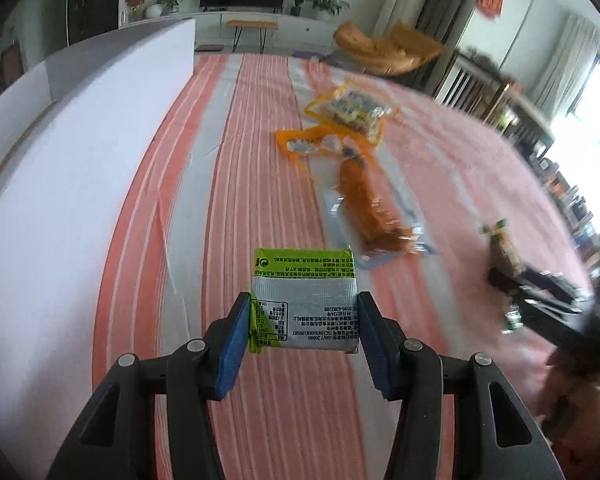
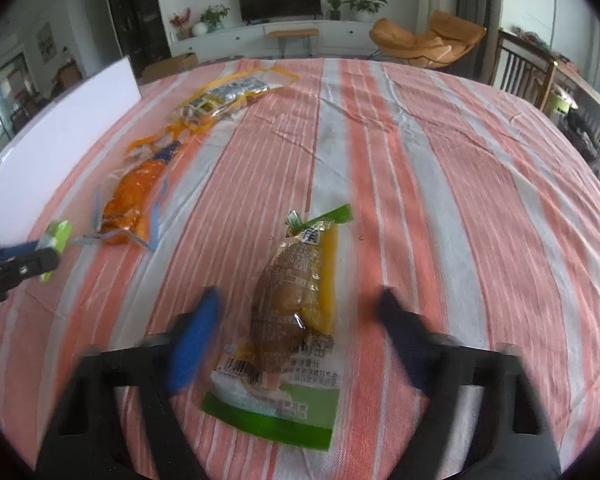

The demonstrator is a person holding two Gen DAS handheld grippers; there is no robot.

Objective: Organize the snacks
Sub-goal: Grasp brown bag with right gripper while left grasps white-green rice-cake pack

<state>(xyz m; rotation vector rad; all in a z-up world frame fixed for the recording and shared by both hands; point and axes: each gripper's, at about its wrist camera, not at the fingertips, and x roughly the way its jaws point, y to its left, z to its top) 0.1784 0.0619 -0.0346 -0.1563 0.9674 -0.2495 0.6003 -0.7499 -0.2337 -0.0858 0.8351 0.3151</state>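
My left gripper [image 1: 303, 322] is shut on a green and silver snack packet [image 1: 305, 300], held above the striped tablecloth. It also shows at the left edge of the right wrist view [image 2: 54, 240]. My right gripper [image 2: 298, 312] is open, its fingers on either side of a brown and green snack pouch [image 2: 292, 320] lying on the cloth. In the left wrist view the right gripper [image 1: 540, 292] is blurred at the right. An orange snack bag [image 1: 374, 212] [image 2: 134, 200] and a yellow-edged bag of small packets [image 1: 348, 110] [image 2: 224, 98] lie further off.
A white board [image 1: 80, 168] [image 2: 56, 128] stands along the table's left side. The pink and white striped cloth [image 2: 440, 184] covers the whole table. An orange chair [image 2: 428, 40] and a TV cabinet stand beyond the far edge.
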